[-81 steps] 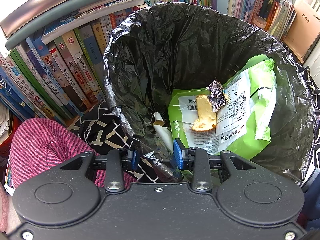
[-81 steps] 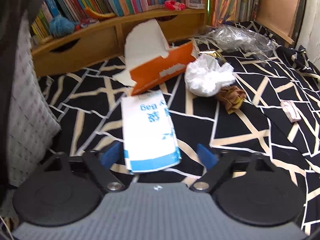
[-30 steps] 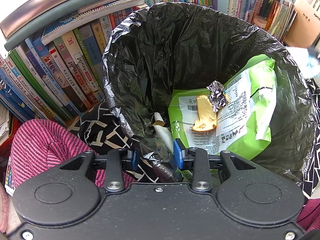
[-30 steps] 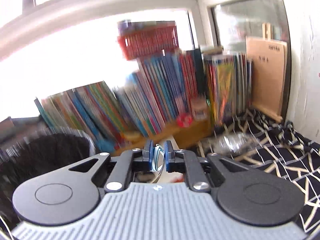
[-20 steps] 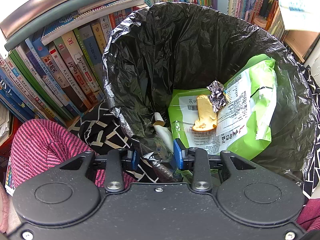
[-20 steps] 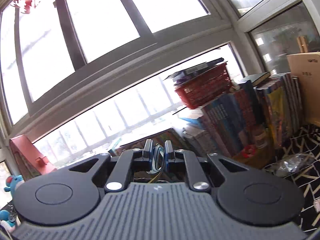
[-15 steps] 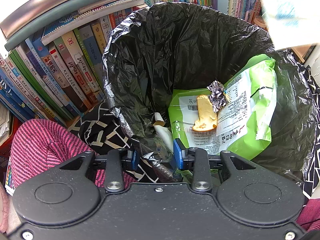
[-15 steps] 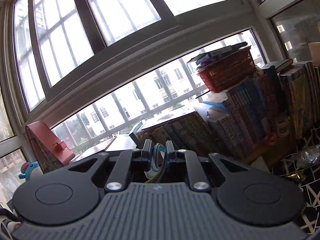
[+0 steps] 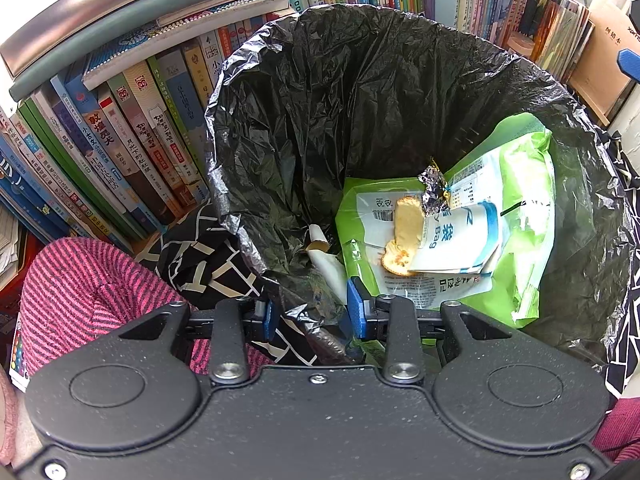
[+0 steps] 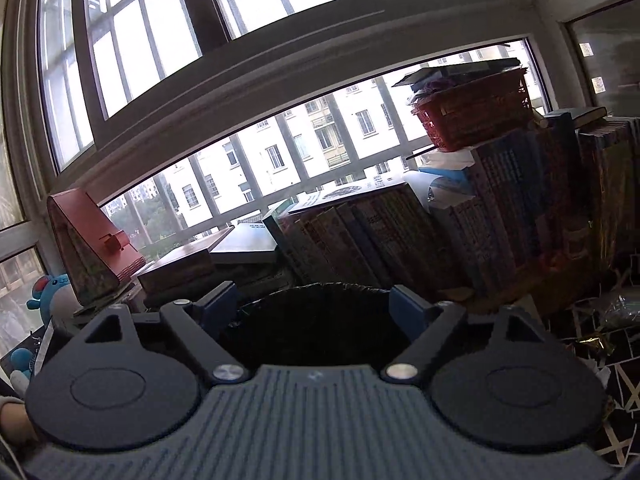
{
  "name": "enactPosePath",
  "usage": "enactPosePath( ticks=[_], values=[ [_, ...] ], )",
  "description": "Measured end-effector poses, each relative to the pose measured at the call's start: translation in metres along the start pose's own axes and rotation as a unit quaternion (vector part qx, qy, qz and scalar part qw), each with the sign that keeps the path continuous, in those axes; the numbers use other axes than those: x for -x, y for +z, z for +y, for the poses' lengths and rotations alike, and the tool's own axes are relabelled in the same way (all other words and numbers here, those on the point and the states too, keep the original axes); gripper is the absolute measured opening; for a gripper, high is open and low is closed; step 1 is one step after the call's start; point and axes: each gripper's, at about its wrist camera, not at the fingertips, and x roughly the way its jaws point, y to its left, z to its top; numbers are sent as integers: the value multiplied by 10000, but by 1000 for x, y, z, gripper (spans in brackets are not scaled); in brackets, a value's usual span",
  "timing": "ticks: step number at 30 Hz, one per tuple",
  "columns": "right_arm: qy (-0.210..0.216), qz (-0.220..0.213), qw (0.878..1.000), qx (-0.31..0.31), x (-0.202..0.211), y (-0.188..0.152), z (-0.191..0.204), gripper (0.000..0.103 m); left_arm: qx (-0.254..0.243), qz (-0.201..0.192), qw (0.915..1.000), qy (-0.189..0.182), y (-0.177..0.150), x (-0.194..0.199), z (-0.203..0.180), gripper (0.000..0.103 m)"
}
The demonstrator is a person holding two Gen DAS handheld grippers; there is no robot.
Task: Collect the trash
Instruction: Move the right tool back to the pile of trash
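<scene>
In the left wrist view my left gripper [image 9: 310, 312] is shut on the near rim of the black bin bag [image 9: 360, 92]. Inside lie a green snack packet [image 9: 524, 216], a yellow scrap [image 9: 404, 224], crumpled foil [image 9: 434, 192] and a white-and-blue paper bag [image 9: 460, 240] on top of them. A blue fingertip [image 9: 629, 62] of my right gripper shows at the right edge above the bin. In the right wrist view my right gripper [image 10: 312, 310] hangs over the dark bin mouth [image 10: 316, 320], its jaws opening wide with nothing between them.
Rows of books [image 9: 132, 128] stand close behind and left of the bin. A pink striped sleeve [image 9: 80, 288] lies at lower left on a black-and-white patterned cloth [image 9: 208, 256]. The right wrist view faces windows, stacked books [image 10: 500, 216], a red basket [image 10: 476, 112] and a blue plush toy [image 10: 52, 292].
The right gripper let go of the white-and-blue paper bag, which now lies in the bin on the green packet. Its jaws went from shut to wide open. The left gripper stayed still.
</scene>
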Motion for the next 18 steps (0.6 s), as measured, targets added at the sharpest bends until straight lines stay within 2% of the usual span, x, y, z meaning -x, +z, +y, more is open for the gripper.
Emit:
enactPosePath(
  ticks=[4, 10, 13, 18],
  values=[
    [-326, -84, 9994, -5, 2, 3, -12, 95, -1, -2, 10000, 1, 0, 0, 0, 32],
    [-1105, -38, 9938, -96, 2, 2, -42, 101, -1, 2, 10000, -1, 0, 0, 0, 32],
    [-1585, 0, 9874, -43, 0, -2, -61, 103, -5, 3, 10000, -1, 0, 0, 0, 32],
    [-2440, 354, 9691, 89, -9, -13, -109, 103, -21, 14, 10000, 3, 1, -1, -1, 32]
  ],
)
